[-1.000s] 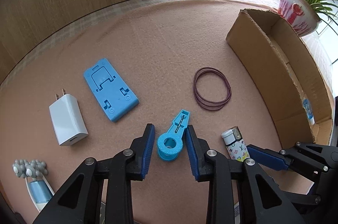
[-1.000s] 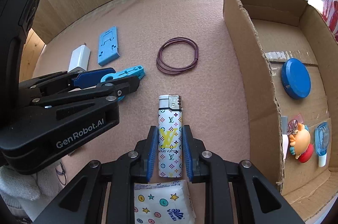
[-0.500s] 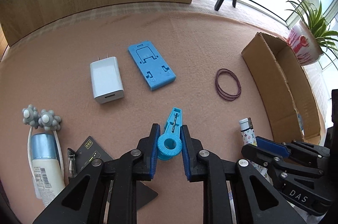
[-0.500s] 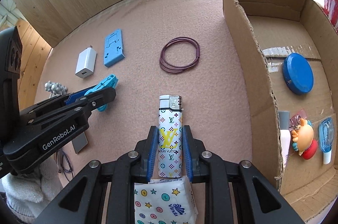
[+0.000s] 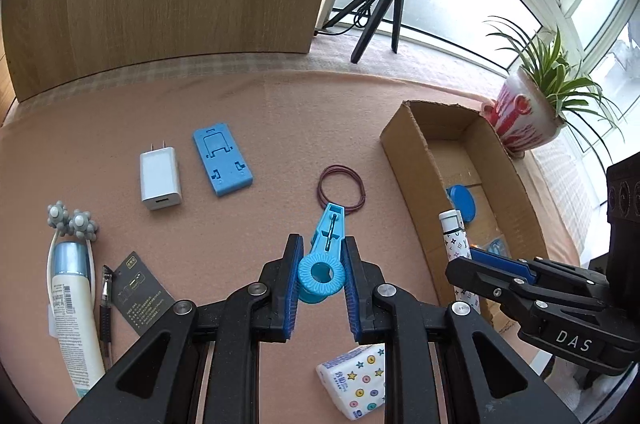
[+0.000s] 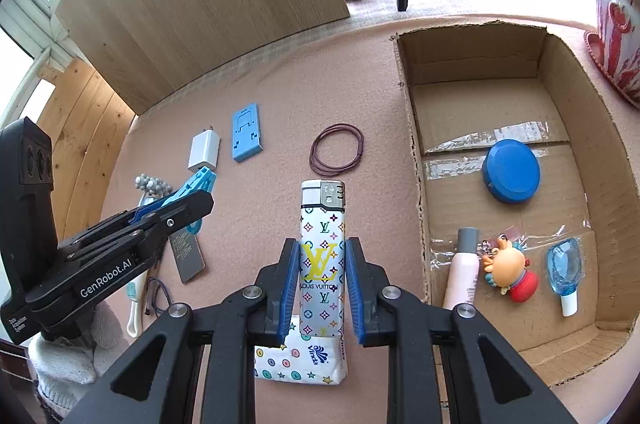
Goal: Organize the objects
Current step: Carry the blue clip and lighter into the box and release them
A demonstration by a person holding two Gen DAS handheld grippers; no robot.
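Both claws had lifted up off the mat: the left gripper (image 5: 320,276) squeezed the blue clip (image 5: 323,256), the right gripper (image 6: 322,278) squeezed the lighter (image 6: 322,248), ready for the box (image 6: 416,184).

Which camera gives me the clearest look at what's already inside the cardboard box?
The right wrist view. It looks down into the cardboard box, showing the blue round case, pink tube, cartoon keychain and small blue bottle. The left wrist view sees the box obliquely; its near wall hides most of its contents.
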